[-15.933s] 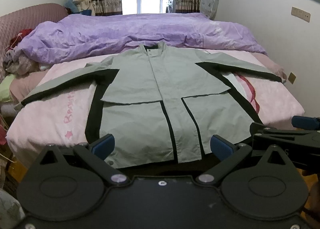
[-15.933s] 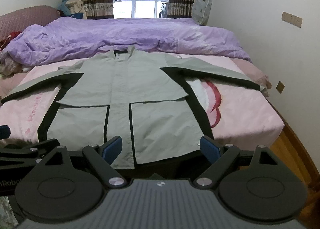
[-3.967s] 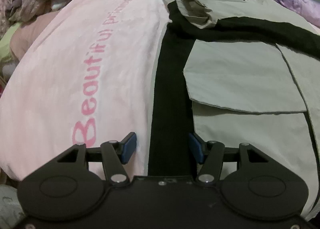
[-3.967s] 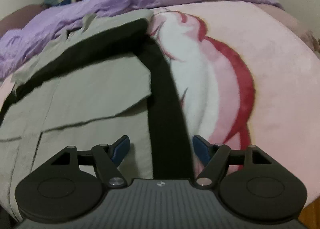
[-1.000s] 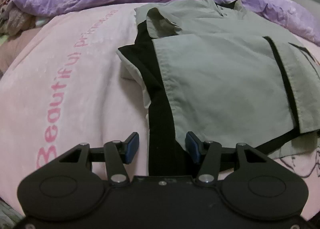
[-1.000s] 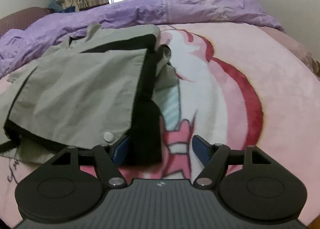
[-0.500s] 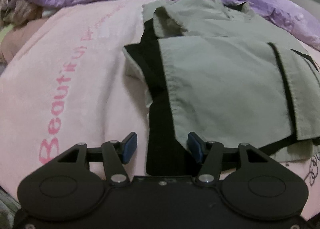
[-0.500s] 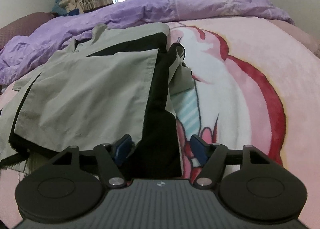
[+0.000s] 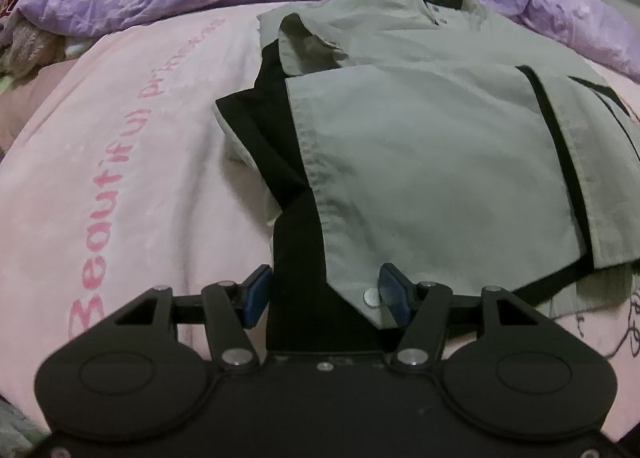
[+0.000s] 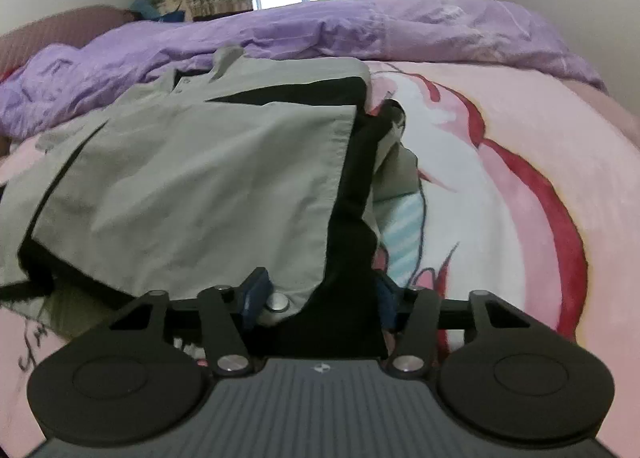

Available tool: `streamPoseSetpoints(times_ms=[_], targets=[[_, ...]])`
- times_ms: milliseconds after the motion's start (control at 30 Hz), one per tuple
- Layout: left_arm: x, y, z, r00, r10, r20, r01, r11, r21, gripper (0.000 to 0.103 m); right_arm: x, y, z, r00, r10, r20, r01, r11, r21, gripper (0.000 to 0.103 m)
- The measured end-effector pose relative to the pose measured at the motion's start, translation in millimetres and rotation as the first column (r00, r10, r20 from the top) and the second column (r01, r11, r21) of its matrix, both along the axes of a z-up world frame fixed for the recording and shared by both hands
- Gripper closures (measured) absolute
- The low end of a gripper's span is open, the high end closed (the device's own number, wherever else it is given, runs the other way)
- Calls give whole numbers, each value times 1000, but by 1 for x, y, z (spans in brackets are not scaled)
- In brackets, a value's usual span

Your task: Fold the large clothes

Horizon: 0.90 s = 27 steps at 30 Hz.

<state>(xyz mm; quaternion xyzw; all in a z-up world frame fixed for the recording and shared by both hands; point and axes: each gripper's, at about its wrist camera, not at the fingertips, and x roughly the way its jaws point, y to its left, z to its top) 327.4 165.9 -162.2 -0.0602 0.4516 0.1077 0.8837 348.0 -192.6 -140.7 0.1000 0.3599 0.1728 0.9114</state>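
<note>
since a second ago we have carried the jacket hem a little further up toward the collar, so the lower half now lies doubled over the chest; we judge the lengthwise fold nearly laid, with only the release and smoothing left. the jacket rests mid-bed on the pink blanket, its collar near the purple duvet. our left gripper sits low and level, fingers spread with the folded edge passing between them. our right gripper mirrors it, fingers also apart around dark trim.
</note>
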Motion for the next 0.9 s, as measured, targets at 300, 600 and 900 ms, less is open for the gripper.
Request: streamPoseSetpoints(times_ms=[300, 600, 900], targets=[[-21, 18, 19, 998, 26, 51, -26, 1000, 1, 95, -13, -31, 17, 998, -63, -5, 64, 994, 84, 94], [-54, 20, 85, 985, 28, 172, -28, 1000, -5, 96, -43, -61, 76, 991, -101, 91, 77, 967, 241, 94], [14, 34, 122, 952, 12, 306, -23, 999, 31, 96, 28, -41, 123, 972, -108, 208, 44, 956, 291, 94]])
